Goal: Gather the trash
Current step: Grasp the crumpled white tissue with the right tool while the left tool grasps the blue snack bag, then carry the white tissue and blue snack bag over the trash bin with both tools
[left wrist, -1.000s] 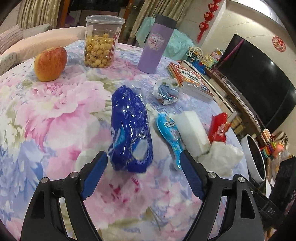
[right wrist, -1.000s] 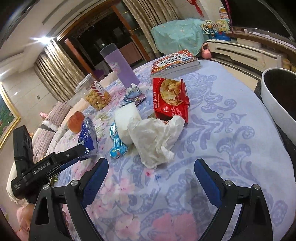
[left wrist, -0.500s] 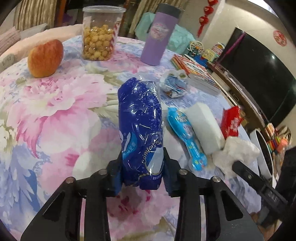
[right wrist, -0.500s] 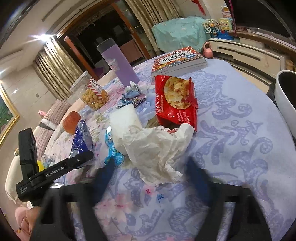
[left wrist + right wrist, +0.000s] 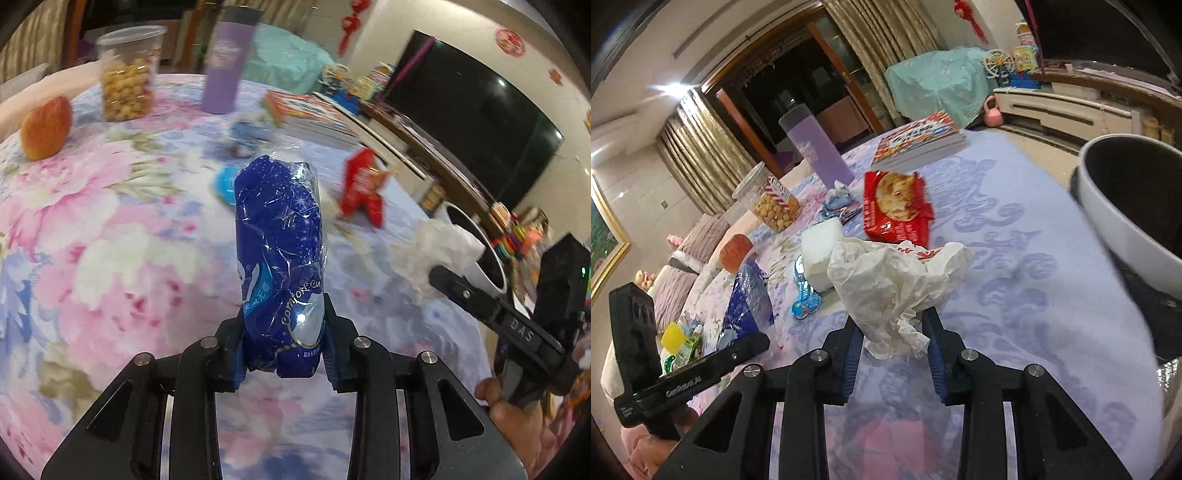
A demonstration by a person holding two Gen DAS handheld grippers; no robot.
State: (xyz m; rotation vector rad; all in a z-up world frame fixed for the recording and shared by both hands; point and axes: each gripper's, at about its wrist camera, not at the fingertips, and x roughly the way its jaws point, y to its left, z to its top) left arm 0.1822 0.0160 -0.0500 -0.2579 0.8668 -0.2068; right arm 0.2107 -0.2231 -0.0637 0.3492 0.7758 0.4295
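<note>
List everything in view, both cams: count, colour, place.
wrapper: 1, blue, in left gripper
tissue: 1, white, in right gripper
snack bag: 1, red, mid-table
blue packet: 1, flat beside white pack
white pack: 1, left of tissue
apple: 1, red, far left
jar: 1, clear, yellow snacks
tumbler: 1, purple, far side
books: stack, far edge
bin: 1, white, beside table
table: 1, floral cloth
left gripper: black, shut
right gripper: black, shut

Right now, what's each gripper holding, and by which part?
Left gripper: blue wrapper, by its near end. Right gripper: crumpled white paper, by its near lower edge.
</note>
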